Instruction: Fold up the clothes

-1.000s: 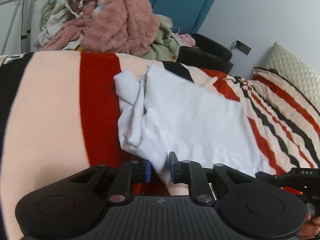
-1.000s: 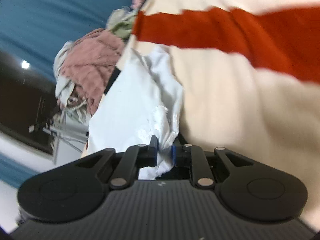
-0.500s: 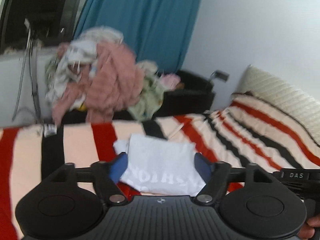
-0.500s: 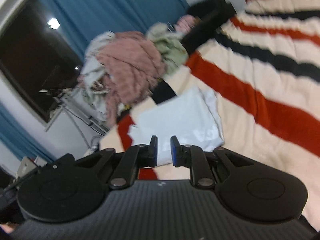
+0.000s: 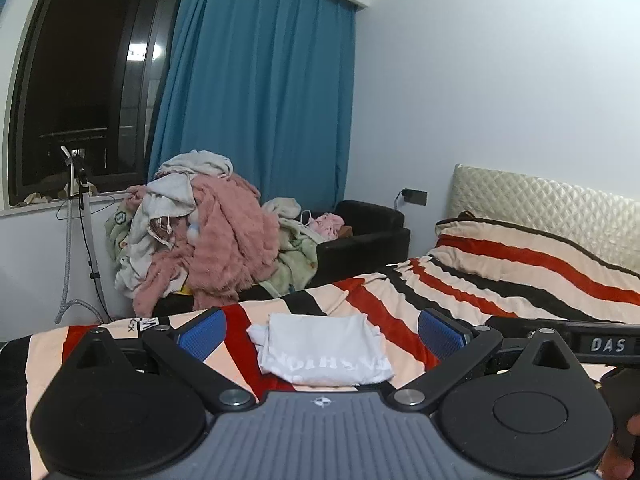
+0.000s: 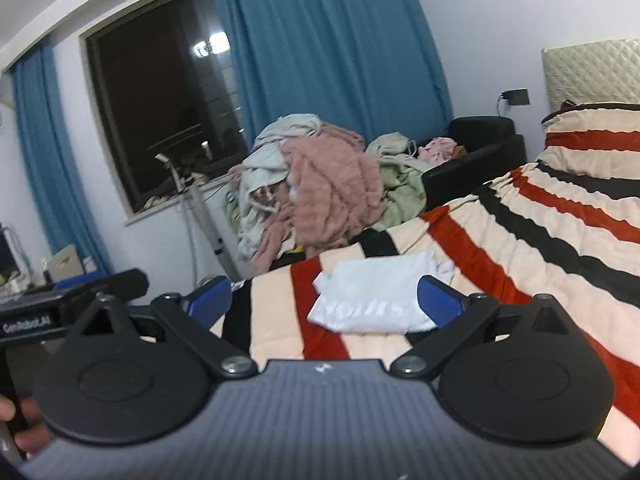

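- Bedroom setting: a striped blanket [image 5: 500, 280] in cream, red and black covers the bed, with a blue curtain [image 5: 260, 100] and a dark window [image 5: 80, 88] toward 12 o'clock.
- On the blanket lies a white T-shirt [image 5: 320, 352], folded into a compact rectangle, flat and apart from both tools; in the right wrist view it sits at about 12 o'clock, just beyond the fingers.
- Left gripper [image 5: 322, 334]: jaws have just been opening and now stand spread wide, nothing between them; the shirt is only seen through the gap, well below.
- Right gripper [image 6: 324, 300]: jaws have likewise just been opening and stand spread wide, empty.
- Judged from how it lies, this shirt looks finished, though one bunched edge sticks out at its far left corner.
- What is left: a tall pile of clothes [image 5: 200, 232], pink, grey and pale green, heaped on a dark sofa [image 5: 368, 232] at 11 o'clock, appears unfolded.
- Writing: white print on the shirt, upside down and partly hidden, unreadable to me; "DAS" on the other tool's bar at 3 o'clock in the left view; "GenRobot.AI", somewhat blurred, on a bar at 9 o'clock in the right view.
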